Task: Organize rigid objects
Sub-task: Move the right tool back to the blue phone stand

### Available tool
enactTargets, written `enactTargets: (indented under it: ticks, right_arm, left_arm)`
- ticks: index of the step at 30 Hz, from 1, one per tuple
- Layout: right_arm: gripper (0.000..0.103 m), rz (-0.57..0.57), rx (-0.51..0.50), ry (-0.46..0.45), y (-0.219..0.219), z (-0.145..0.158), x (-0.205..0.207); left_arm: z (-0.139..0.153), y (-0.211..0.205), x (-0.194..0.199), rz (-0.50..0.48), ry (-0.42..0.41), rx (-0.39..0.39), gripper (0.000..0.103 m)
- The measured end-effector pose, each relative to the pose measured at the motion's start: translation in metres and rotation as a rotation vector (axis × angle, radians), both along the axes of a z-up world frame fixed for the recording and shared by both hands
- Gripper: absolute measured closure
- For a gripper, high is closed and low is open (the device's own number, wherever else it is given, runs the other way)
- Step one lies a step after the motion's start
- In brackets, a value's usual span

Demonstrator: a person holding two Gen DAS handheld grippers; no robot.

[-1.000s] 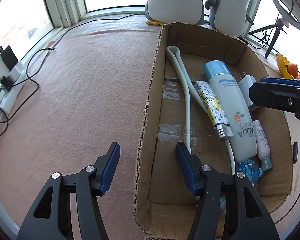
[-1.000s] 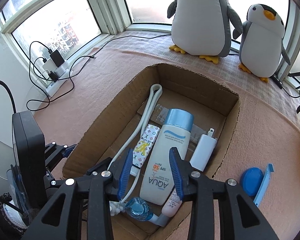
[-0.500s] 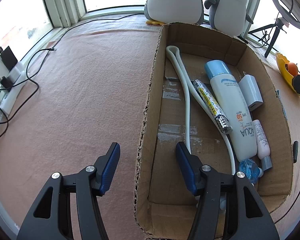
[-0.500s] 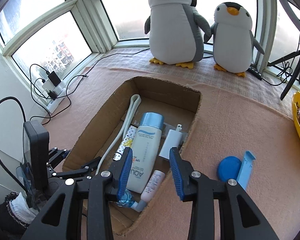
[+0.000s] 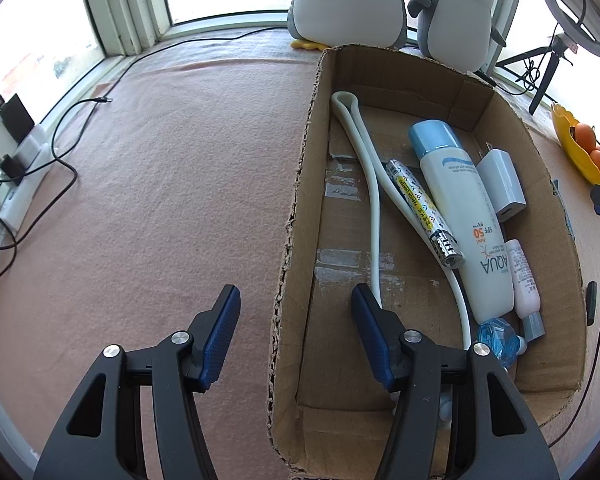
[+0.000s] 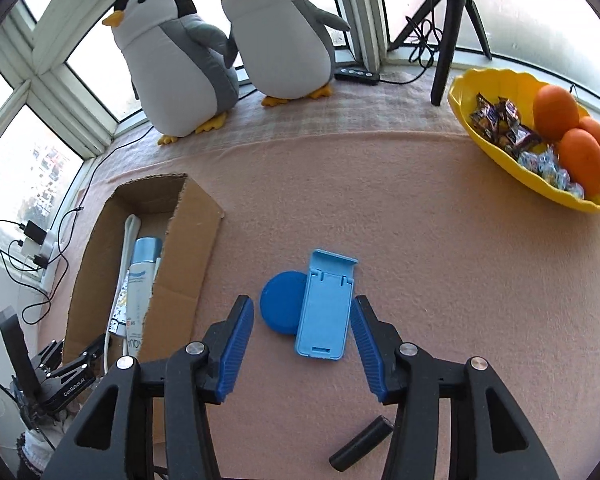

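An open cardboard box (image 5: 296,184) lies on the pink cloth. It holds a white AQUA sunscreen bottle (image 5: 460,208), a white charger (image 5: 502,184), a patterned lighter (image 5: 420,208), a looped white hose (image 5: 374,200) and a small pink bottle (image 5: 522,272). My left gripper (image 5: 294,296) is open and straddles the box's left wall without pressing it. To the right of the box (image 6: 192,248), a light blue phone stand (image 6: 326,304) leans on a dark blue round lid (image 6: 280,304). My right gripper (image 6: 302,308) hovers over them, jaws opening, the stand's near end between the fingers, untouched.
A black cylinder (image 6: 360,444) lies near the right gripper's right finger. A yellow bowl (image 6: 500,152) of oranges and sweets sits at the far right. Two plush penguins (image 6: 180,60) and a tripod (image 6: 444,40) stand by the window. Cables and chargers (image 5: 16,148) lie at the left.
My right gripper swung right, from above the box's contents to above the blue stand and lid, rolled, and its jaws widened. The left gripper stayed put.
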State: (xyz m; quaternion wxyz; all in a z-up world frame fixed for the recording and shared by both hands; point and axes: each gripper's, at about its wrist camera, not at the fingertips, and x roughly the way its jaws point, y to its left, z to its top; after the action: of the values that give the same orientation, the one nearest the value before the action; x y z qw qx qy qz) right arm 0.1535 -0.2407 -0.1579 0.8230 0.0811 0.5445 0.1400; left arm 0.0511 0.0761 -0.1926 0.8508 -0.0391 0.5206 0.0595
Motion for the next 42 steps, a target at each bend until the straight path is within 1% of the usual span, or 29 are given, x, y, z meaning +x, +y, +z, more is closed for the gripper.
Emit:
enactTargets:
  ticks: [2,7,12,19,22,27,30,32,34,35,38,40,42]
  right_arm:
    - [0.057,-0.007,0.013,0.018,-0.003,-0.007,0.002]
    - [0.057,0.003,-0.007,0.043,0.004,-0.019,0.005]
    - [0.057,0.029,-0.1,0.05,0.014,-0.031,0.008]
    - [0.057,0.031,-0.165,0.075,0.008,-0.044,0.008]
    - [0.057,0.024,-0.167,0.077,0.003,-0.045,0.009]
    - [0.057,0.019,-0.281,0.059,-0.001,-0.048,0.013]
    - [0.057,0.019,-0.268,0.061,-0.006,-0.048,0.016]
    - [0.057,0.051,-0.247,0.051,-0.004,-0.046,0.015]
    - [0.057,0.106,-0.239,0.062,0.002,-0.045,0.012]
    - [0.057,0.131,-0.246,0.061,0.005,-0.045,0.009]
    - [0.057,0.19,-0.309,0.059,0.015,-0.048,0.005]
    - [0.057,0.2,-0.336,0.062,0.017,-0.052,0.005]
    - [0.057,0.19,-0.34,0.065,0.015,-0.054,0.01]
  left_arm:
    - [0.0,0.0,0.0,0.0,0.0,0.001,0.045]
    - [0.0,0.0,0.0,0.0,0.0,0.0,0.045]
    - [-0.001,0.0,0.0,-0.001,0.001,0.002,0.044]
    - [-0.001,0.0,0.0,-0.002,0.001,0.002,0.044]
    - [-0.001,0.0,0.0,-0.001,0.001,0.003,0.044]
    - [-0.001,0.0,0.0,-0.001,0.001,0.004,0.044]
    - [-0.001,0.0,0.0,-0.001,0.001,0.004,0.044]
    - [-0.001,0.0,0.0,-0.001,0.001,0.003,0.044]
    - [-0.001,0.0,0.0,-0.001,0.001,0.004,0.044]
    - [-0.001,0.0,0.0,-0.001,0.001,0.005,0.044]
    - [-0.001,0.0,0.0,0.001,0.001,0.002,0.044]
    - [-0.001,0.001,0.0,0.001,0.001,0.003,0.044]
    - [-0.001,0.001,0.0,0.001,0.001,0.002,0.044]
